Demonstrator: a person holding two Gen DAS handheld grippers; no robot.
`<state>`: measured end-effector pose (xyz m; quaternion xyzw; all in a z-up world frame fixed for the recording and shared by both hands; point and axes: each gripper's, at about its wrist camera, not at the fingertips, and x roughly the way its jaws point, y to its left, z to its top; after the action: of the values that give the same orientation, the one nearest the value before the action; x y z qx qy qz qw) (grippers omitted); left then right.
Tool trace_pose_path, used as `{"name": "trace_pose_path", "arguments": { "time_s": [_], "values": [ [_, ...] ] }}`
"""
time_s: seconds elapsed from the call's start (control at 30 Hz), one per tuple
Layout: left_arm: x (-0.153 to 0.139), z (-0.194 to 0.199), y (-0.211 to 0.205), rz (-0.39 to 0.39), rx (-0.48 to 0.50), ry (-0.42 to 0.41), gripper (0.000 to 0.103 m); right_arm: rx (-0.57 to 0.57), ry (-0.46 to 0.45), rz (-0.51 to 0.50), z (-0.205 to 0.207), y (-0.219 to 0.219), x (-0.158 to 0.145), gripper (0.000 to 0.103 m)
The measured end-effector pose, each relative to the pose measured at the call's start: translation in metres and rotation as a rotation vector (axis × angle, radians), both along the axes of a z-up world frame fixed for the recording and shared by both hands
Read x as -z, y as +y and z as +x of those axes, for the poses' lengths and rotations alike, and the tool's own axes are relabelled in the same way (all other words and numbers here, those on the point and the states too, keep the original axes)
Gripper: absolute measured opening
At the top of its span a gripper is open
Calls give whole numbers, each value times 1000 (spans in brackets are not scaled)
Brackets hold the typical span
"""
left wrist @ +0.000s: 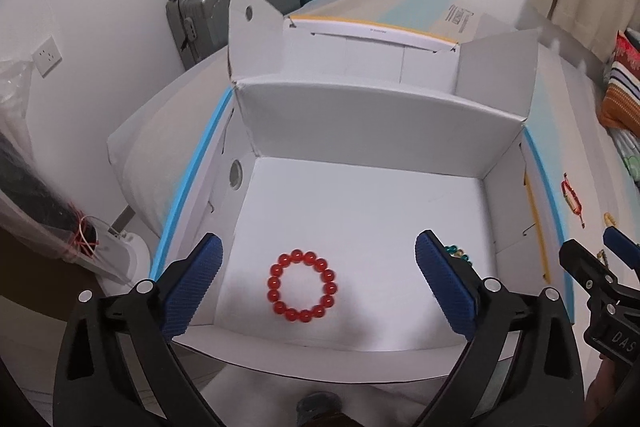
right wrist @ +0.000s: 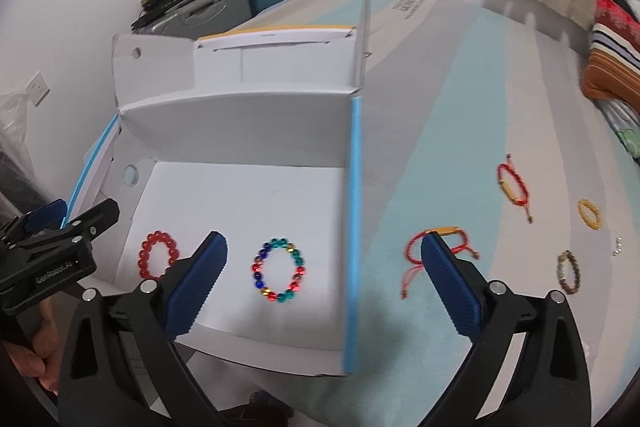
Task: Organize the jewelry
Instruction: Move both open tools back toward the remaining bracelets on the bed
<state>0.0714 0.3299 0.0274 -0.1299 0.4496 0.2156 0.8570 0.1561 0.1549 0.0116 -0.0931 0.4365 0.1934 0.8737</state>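
A red bead bracelet (left wrist: 303, 287) (right wrist: 157, 254) lies flat on the floor of an open white box (left wrist: 360, 115) (right wrist: 240, 187). Beside it in the box lies a multicoloured bead bracelet (right wrist: 279, 270), partly hidden behind a finger in the left wrist view (left wrist: 457, 253). My left gripper (left wrist: 318, 285) is open above the red bracelet, holding nothing. My right gripper (right wrist: 324, 269) is open above the box's right wall, also empty. Outside the box on the bed lie a red cord bracelet with a gold bar (right wrist: 440, 245), another red cord bracelet (right wrist: 513, 187), a yellow bead ring (right wrist: 589, 213) and a dark bead bracelet (right wrist: 569, 271).
The box has a blue-edged right wall (right wrist: 354, 227) and raised flaps at the back. It rests on a bed with a pale teal and grey cover (right wrist: 460, 131). Suitcases (left wrist: 256, 3) stand by the far wall. Striped cushions (right wrist: 612, 59) sit at the right.
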Motion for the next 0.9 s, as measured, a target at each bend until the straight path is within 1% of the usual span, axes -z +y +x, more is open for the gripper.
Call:
{"name": "trace_pose_path", "arguments": {
  "time_s": [0.2, 0.57, 0.9],
  "values": [
    [-10, 10, -31, 11, 37, -10, 95, 47, -28, -15, 3, -31, -11, 94],
    [-23, 30, -106, 9, 147, -25, 97, 171, -72, -64, 9, -105, -25, 94],
    [-35, 49, -170, -6, 234, -44, 97, 257, -75, -71, 13, -173, -35, 94]
  ]
}}
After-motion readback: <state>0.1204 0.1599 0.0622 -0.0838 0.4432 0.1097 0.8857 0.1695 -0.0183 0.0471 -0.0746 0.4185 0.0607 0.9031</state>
